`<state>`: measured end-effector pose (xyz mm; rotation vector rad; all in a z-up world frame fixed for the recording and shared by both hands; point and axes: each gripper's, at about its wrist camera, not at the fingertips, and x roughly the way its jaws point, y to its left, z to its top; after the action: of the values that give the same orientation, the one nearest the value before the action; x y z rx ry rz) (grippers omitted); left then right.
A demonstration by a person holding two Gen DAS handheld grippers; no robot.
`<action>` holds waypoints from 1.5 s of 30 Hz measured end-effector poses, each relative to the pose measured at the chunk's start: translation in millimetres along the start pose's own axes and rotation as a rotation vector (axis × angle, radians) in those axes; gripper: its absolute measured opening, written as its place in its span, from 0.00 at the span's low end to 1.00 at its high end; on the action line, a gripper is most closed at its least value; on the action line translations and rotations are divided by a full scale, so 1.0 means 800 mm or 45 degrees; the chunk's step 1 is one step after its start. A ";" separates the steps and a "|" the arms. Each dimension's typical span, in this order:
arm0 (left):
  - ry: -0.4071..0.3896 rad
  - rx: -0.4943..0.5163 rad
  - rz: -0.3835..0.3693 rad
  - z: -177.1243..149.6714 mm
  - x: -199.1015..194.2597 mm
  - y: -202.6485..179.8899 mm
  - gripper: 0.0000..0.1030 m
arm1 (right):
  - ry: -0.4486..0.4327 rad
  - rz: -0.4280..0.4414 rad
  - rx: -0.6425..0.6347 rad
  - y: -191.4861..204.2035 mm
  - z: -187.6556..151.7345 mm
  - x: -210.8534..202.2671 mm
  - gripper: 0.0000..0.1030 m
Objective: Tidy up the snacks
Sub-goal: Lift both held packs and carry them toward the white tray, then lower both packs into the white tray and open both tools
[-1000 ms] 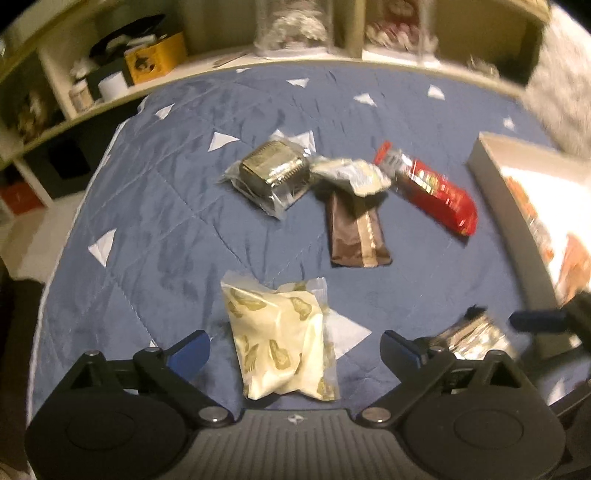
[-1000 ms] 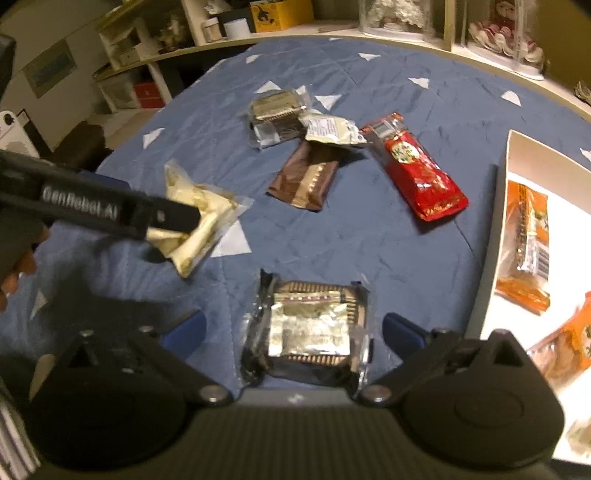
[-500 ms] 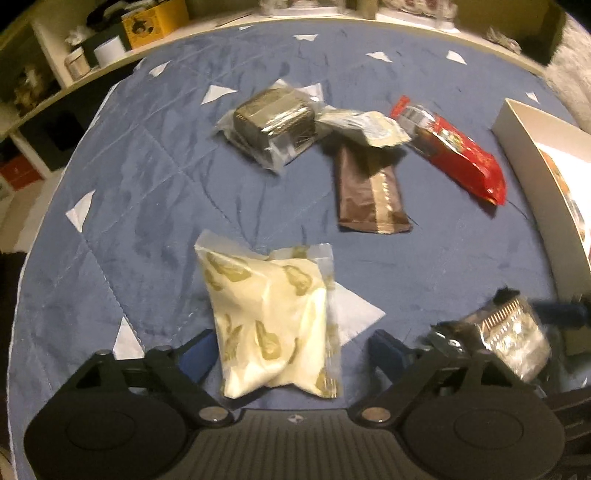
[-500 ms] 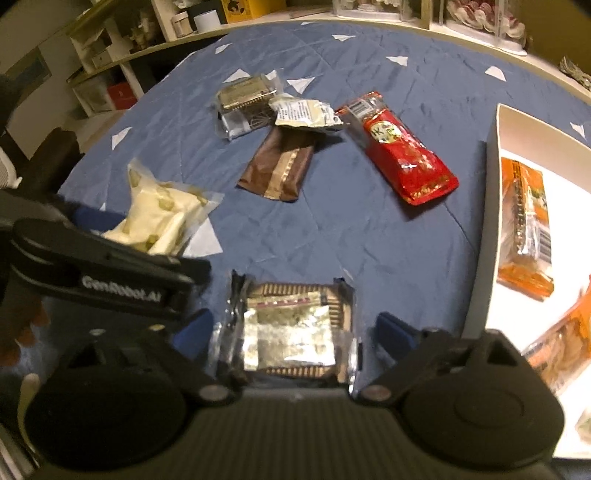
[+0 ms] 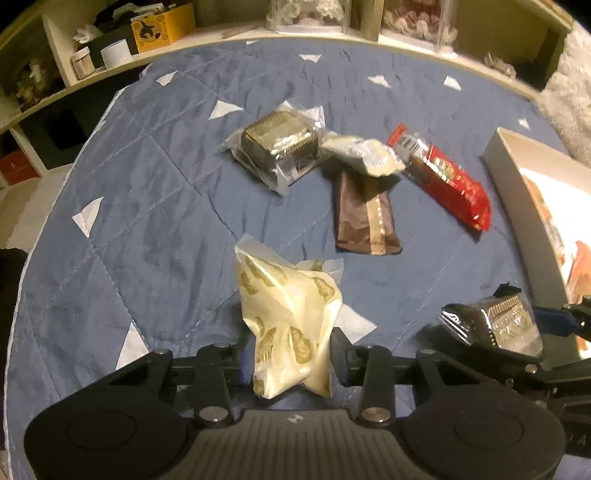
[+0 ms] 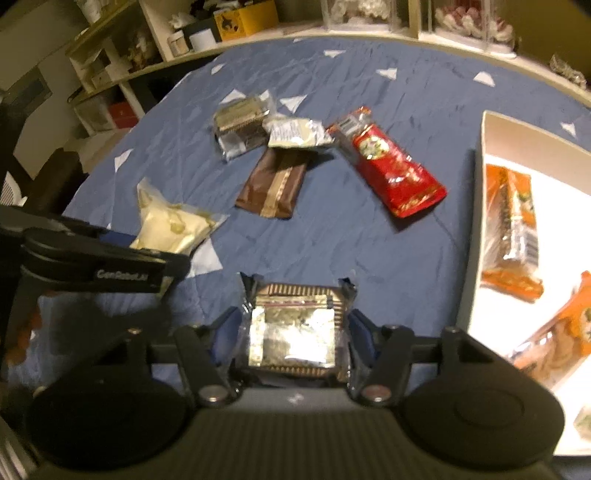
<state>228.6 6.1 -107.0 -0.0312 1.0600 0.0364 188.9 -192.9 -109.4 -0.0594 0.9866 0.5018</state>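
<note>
My left gripper [image 5: 290, 356] is shut on a cream snack bag with gold print [image 5: 291, 314], lifted a little off the blue quilt; the bag also shows in the right wrist view [image 6: 170, 229]. My right gripper [image 6: 291, 328] is shut on a silver-foil cookie pack [image 6: 293, 328], which also shows in the left wrist view [image 5: 495, 325]. On the quilt lie another foil cookie pack [image 5: 279, 142], a white packet [image 5: 365, 155], a brown packet [image 5: 365, 218] and a red packet [image 5: 443, 181]. A white box [image 6: 491, 147] at the right holds orange packets [image 6: 511, 229].
The blue quilt [image 5: 147, 206] with white triangles covers the surface. Shelves with a yellow box [image 5: 159, 24], jars and clear containers run along the back. The left gripper's body [image 6: 96, 254] sits close to the left of my right gripper.
Both grippers have closed: the left on the cream bag, the right on the foil cookie pack. Both packs are now pinched and raised slightly.
</note>
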 end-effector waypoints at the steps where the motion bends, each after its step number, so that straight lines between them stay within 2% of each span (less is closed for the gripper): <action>1: -0.011 -0.008 -0.011 0.001 -0.004 -0.001 0.41 | -0.015 0.004 0.013 -0.002 0.001 -0.004 0.66; 7: -0.119 -0.031 -0.083 0.005 -0.048 -0.010 0.41 | -0.088 -0.009 0.056 -0.010 0.006 -0.025 0.66; 12: -0.203 -0.039 -0.149 0.013 -0.079 -0.024 0.41 | -0.152 -0.062 0.077 -0.023 0.012 -0.051 0.66; 20: -0.259 -0.040 -0.212 0.039 -0.093 -0.065 0.41 | -0.278 -0.147 0.130 -0.066 0.018 -0.106 0.66; 33: -0.258 0.072 -0.404 0.071 -0.083 -0.205 0.41 | -0.396 -0.309 0.315 -0.182 -0.008 -0.168 0.66; 39: -0.204 0.117 -0.485 0.082 -0.060 -0.266 0.41 | -0.427 -0.379 0.475 -0.239 -0.030 -0.179 0.66; 45: -0.151 0.126 -0.554 0.095 -0.032 -0.310 0.41 | -0.427 -0.441 0.555 -0.275 -0.044 -0.181 0.66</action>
<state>293.4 -238.5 -45.7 -0.1672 0.9170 -0.4029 191.2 -451.8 -50.6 0.2355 0.7168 -0.0298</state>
